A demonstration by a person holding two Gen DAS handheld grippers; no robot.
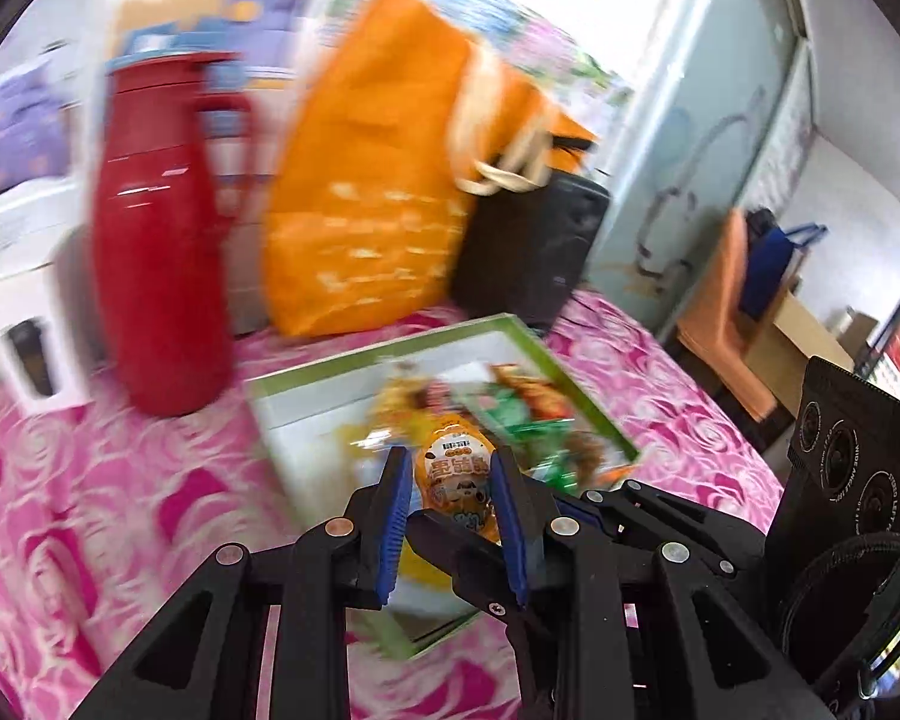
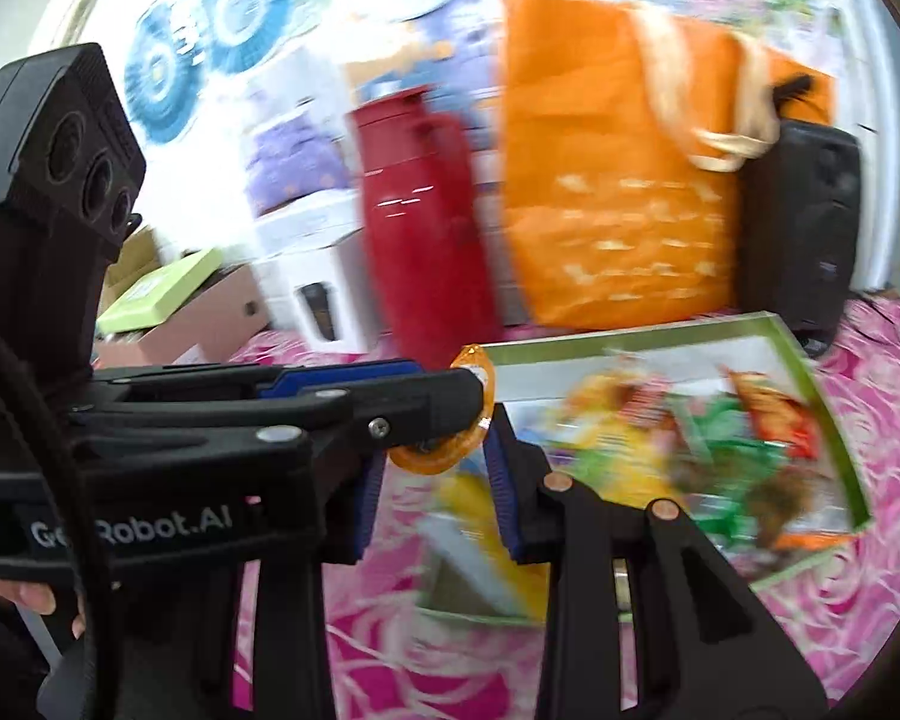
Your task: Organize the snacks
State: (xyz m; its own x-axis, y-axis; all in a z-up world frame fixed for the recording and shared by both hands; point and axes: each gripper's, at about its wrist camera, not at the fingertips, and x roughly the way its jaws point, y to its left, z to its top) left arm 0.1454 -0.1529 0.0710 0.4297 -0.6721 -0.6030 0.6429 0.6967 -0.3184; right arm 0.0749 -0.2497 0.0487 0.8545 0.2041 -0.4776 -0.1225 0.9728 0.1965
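An orange snack packet (image 1: 456, 480) hangs in the air above the box, and my left gripper (image 1: 450, 457) is shut on it between the blue pads. My right gripper (image 1: 435, 535) comes in from the right and crosses under the packet's lower end. In the right wrist view the left gripper (image 2: 480, 389) reaches in from the left and pinches the packet (image 2: 427, 461) edge-on. The right gripper (image 2: 437, 450) closes its pads on the bulging bottom part. Below lies a shallow green-rimmed box (image 1: 576, 375) (image 2: 810, 378) with several blurred snack bags (image 1: 528, 414) (image 2: 720, 438) in it.
Behind the box stand a red thermos jug (image 1: 162, 228) (image 2: 426, 228), an orange bag (image 1: 378, 168) (image 2: 618, 180) and a black speaker (image 1: 528, 252) (image 2: 804, 222). A white carton (image 2: 312, 276) sits left of them. A pink floral cloth (image 1: 90, 510) covers the table. A hand (image 2: 30, 600) grips the left tool.
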